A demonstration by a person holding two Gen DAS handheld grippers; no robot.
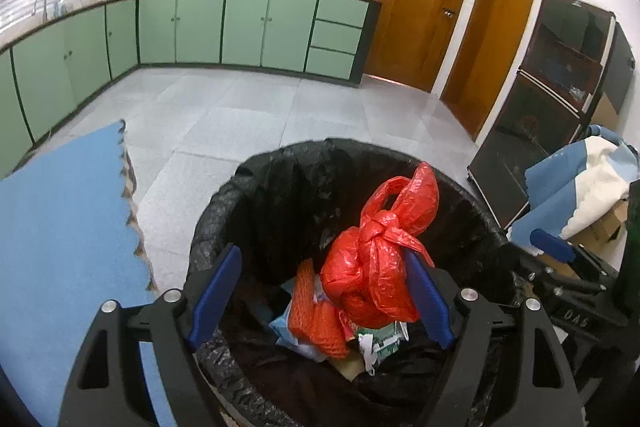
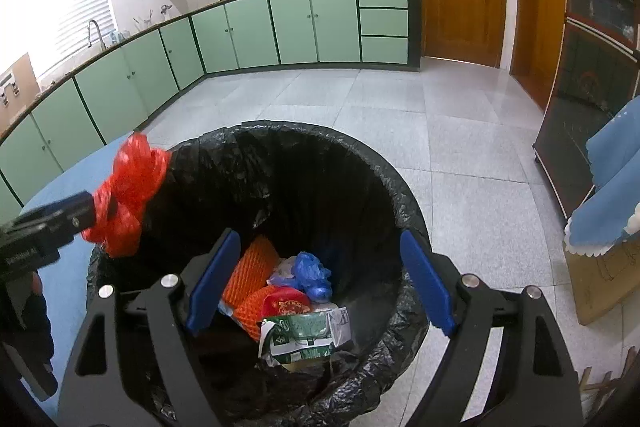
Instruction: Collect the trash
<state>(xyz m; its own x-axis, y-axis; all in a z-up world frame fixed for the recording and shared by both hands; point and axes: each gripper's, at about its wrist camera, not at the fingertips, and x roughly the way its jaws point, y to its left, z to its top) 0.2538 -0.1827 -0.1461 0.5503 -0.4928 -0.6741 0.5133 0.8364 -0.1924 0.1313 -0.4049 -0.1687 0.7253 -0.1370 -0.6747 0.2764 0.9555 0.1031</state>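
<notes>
A knotted red plastic bag (image 1: 380,259) hangs against the right finger of my left gripper (image 1: 320,291), whose fingers stand wide apart over the black-lined trash bin (image 1: 280,163). From the right wrist view the red bag (image 2: 128,195) hangs at the left gripper's tip over the bin's left rim (image 2: 120,267). My right gripper (image 2: 320,279) is open and empty above the bin. Inside lie orange foam netting (image 2: 252,267), a blue bag (image 2: 312,273) and a green-white wrapper (image 2: 304,337).
A blue foam mat (image 1: 60,239) lies left of the bin. Green kitchen cabinets (image 1: 224,27) line the far wall. A dark glass cabinet (image 1: 540,107), a cardboard box and blue-white cloth (image 1: 588,183) stand to the right. Grey tiled floor (image 2: 460,167) lies beyond.
</notes>
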